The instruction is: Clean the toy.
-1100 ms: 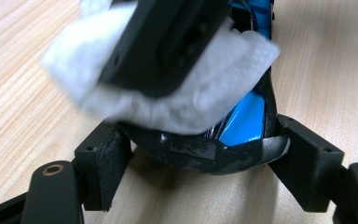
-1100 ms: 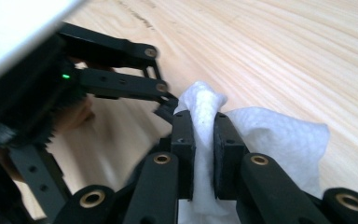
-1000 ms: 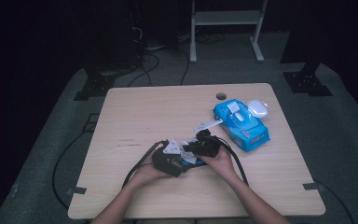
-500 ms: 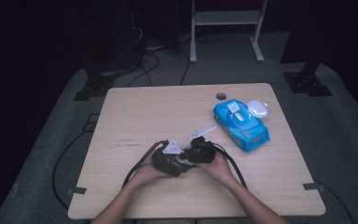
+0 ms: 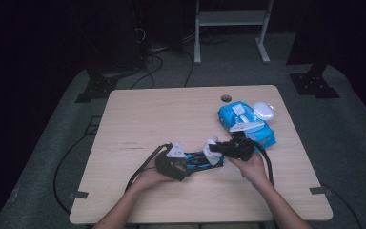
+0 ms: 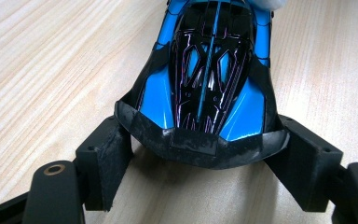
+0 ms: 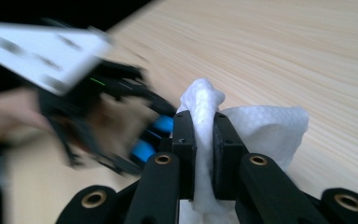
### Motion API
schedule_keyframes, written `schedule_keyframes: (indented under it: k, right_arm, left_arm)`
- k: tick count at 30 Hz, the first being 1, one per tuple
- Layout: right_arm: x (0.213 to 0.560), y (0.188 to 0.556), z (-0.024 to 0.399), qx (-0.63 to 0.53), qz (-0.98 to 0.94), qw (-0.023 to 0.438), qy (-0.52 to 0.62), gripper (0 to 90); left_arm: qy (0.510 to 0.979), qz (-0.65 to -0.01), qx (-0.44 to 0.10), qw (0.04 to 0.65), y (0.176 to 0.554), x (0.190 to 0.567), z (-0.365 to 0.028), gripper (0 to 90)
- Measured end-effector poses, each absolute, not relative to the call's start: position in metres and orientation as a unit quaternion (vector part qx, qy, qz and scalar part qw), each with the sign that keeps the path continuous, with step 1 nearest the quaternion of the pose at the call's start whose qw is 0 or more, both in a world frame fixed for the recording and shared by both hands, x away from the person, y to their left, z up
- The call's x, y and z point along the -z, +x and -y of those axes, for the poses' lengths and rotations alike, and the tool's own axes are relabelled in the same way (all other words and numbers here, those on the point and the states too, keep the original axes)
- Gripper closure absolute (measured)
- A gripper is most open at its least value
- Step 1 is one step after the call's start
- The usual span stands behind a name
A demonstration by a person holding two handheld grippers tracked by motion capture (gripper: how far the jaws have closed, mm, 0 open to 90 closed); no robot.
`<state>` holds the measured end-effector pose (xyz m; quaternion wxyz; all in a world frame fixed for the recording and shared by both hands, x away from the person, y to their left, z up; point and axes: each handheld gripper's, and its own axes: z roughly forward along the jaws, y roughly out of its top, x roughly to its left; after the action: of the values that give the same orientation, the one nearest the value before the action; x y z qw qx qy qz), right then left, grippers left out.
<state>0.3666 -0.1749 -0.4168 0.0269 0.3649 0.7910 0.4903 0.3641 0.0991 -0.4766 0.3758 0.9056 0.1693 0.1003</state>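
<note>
A blue and black toy car (image 6: 209,70) lies on the wooden table (image 5: 171,114). My left gripper (image 6: 200,158) is shut on its wide black end, one pad on each side. From above, the car (image 5: 198,160) stretches between my two hands, with the left gripper (image 5: 187,164) at its left end. My right gripper (image 7: 204,135) is shut on a crumpled white wipe (image 7: 265,126), which bulges above and to the right of the jaws. In the high view the right gripper (image 5: 215,149) holds the wipe (image 5: 211,145) over the car's right end.
A blue pack of wipes (image 5: 245,125) lies at the back right with a white sheet sticking out of it. A white oval case (image 5: 263,110) sits beside it. A small round hole (image 5: 226,98) marks the table's far edge. Cables trail from both grippers.
My right gripper has moved to the right with the wipe in it, from the middle of the car to its right end. The left hand and the car have stayed put.
</note>
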Motion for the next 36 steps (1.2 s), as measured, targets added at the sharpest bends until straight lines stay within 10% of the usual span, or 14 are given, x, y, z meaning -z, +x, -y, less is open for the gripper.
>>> schedule_keyframes:
  k: [36]
  right_arm:
    - [0.442,0.389,0.189,-0.386,-0.83,0.056,0.399,80.1]
  left_arm:
    - [0.896,-0.179,-0.076,0.4,0.367,0.465,-0.101,28.4]
